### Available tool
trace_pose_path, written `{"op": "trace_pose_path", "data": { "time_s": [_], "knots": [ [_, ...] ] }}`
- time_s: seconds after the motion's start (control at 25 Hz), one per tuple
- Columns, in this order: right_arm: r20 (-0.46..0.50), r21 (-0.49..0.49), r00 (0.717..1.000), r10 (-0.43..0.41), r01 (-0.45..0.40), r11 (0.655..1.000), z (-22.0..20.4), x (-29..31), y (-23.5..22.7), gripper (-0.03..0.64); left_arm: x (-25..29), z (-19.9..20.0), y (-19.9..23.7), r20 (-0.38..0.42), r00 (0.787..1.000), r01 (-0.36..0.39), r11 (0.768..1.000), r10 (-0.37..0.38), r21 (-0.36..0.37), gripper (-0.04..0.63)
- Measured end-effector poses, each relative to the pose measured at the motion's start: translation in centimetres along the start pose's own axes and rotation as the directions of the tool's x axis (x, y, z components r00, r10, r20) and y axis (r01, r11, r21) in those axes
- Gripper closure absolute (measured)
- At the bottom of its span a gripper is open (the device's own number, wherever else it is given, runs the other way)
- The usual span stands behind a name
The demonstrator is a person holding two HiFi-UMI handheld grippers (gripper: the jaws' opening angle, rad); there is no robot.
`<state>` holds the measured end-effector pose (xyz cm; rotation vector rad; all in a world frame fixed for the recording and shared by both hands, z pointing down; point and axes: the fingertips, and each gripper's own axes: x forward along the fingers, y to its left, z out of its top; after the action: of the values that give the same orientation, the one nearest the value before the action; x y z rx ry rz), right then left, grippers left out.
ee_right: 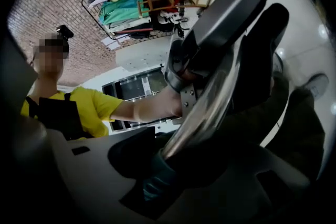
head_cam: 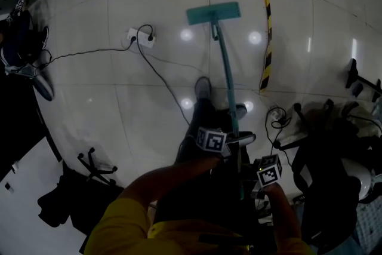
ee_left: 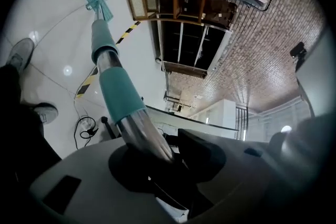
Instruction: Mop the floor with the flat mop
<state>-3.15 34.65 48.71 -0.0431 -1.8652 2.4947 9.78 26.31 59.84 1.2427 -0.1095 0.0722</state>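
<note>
**Floor** (head_cam: 149,98): glossy white sq. tiles with thin grout lines and round lamp glints.

**Brick wall** (ee_left: 257,50): rough red-brown courses, seen far off in the left gripper view. In front of it stands an open wooden shelf frame (ee_left: 178,2).

**Flat mop** (head_cam: 222,51): long and straight, running from the person out across the floor.
- The pole (head_cam: 225,77) is a round tube, polished metal at the near end w/ teal sleeves further along.
- The mop head (head_cam: 213,12) is a thin teal rectangle lying flat on the tiles at the far end, centre of scene, just left of the tape.

**Left gripper** (ee_left: 152,152): grey moulded shell w/ dark jaws pinched on the pole's bare metal section, further along the pole than the right gripper.

**Right gripper** (ee_right: 176,157): same build, jaws clamped on the pole near its dark-teal end grip.

**Hazard tape** (head_cam: 267,27): narrow yellow/black striped band on the floor, right of the mop head.

**Cable** (head_cam: 161,77): thin, black and curving, left of the pole.

**Power strip** (head_cam: 135,36): small white block left of the mop head, w/ a black plug seated in it.
</note>
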Motion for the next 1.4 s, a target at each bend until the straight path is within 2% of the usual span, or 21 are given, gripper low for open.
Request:
{"op": "trace_pose_path", "data": {
  "time_s": [0.08, 0.2, 0.32, 0.44, 0.6, 0.68, 0.76, 0.84, 0.92, 1.04, 1.24, 1.32, 1.4],
  "knots": [
    [-0.022, -0.007, 1.0, 0.005, -0.006, 1.0, -0.4, 0.4, 0.4, 0.443, -0.6, 0.1, -0.5, 0.063, 0.998, 0.021, 1.0, -0.021, 0.008, 0.462],
    [-0.058, -0.043, 0.998, -0.006, 0.003, 0.999, 2.1, 1.0, -0.7, 0.443, -1.0, 3.2, 0.2, 0.087, 0.996, 0.021, 0.998, -0.026, 0.06, 0.456],
    [-0.059, -0.09, 0.998, -0.036, 0.031, 0.995, 6.9, 1.2, -2.6, 0.445, -0.9, 7.9, 1.5, 0.053, 0.998, 0.038, 0.992, -0.044, 0.117, 0.453],
    [0.003, -0.124, 0.999, -0.045, 0.045, 0.991, 13.2, 1.0, -4.3, 0.456, -0.5, 13.9, 2.4, 0.025, 0.999, 0.04, 0.987, -0.045, 0.159, 0.451],
    [0.113, -0.149, 0.993, -0.026, 0.043, 0.988, 21.6, 0.7, -5.9, 0.468, -0.6, 21.9, 3.7, 0.007, 1.0, 0.029, 0.989, -0.031, 0.146, 0.457],
    [0.115, -0.152, 0.993, -0.035, 0.053, 0.987, 24.1, 1.3, -6.3, 0.471, -0.9, 24.5, 3.2, 0.003, 0.998, 0.067, 0.985, -0.069, 0.159, 0.457],
    [0.099, -0.133, 0.995, -0.033, 0.046, 0.99, 24.6, 1.8, -6.5, 0.472, -1.2, 25.4, 3.1, 0.003, 0.997, 0.078, 0.981, -0.08, 0.178, 0.457],
    [0.111, -0.097, 0.994, -0.023, 0.034, 0.995, 23.4, 1.9, -6.5, 0.485, -1.2, 24.4, 3.6, 0.019, 0.998, 0.059, 0.983, -0.064, 0.173, 0.46],
    [0.117, -0.069, 0.993, -0.008, 0.016, 0.997, 20.8, 1.8, -6.0, 0.488, -1.2, 21.8, 3.6, 0.029, 0.998, 0.058, 0.989, -0.062, 0.139, 0.469],
    [0.08, -0.041, 0.997, -0.009, 0.013, 0.999, 14.7, 1.9, -4.8, 0.485, -1.4, 15.4, 3.3, 0.018, 0.998, 0.056, 0.992, -0.058, 0.116, 0.462],
    [0.015, 0.028, 1.0, -0.001, 0.001, 1.0, 3.9, 1.9, -1.3, 0.472, -2.7, 4.4, 1.0, 0.078, 0.997, 0.021, 1.0, -0.02, -0.013, 0.458],
    [-0.031, 0.038, 1.0, -0.006, 0.007, 0.999, 1.5, 2.2, -0.4, 0.468, -3.2, 2.4, 0.2, 0.106, 0.994, 0.023, 1.0, -0.023, -0.003, 0.459],
    [-0.066, 0.026, 0.998, -0.008, 0.009, 1.0, 1.2, 2.8, -0.4, 0.468, -3.9, 2.5, 0.3, 0.124, 0.992, 0.015, 1.0, -0.018, 0.027, 0.46]
  ]
}}
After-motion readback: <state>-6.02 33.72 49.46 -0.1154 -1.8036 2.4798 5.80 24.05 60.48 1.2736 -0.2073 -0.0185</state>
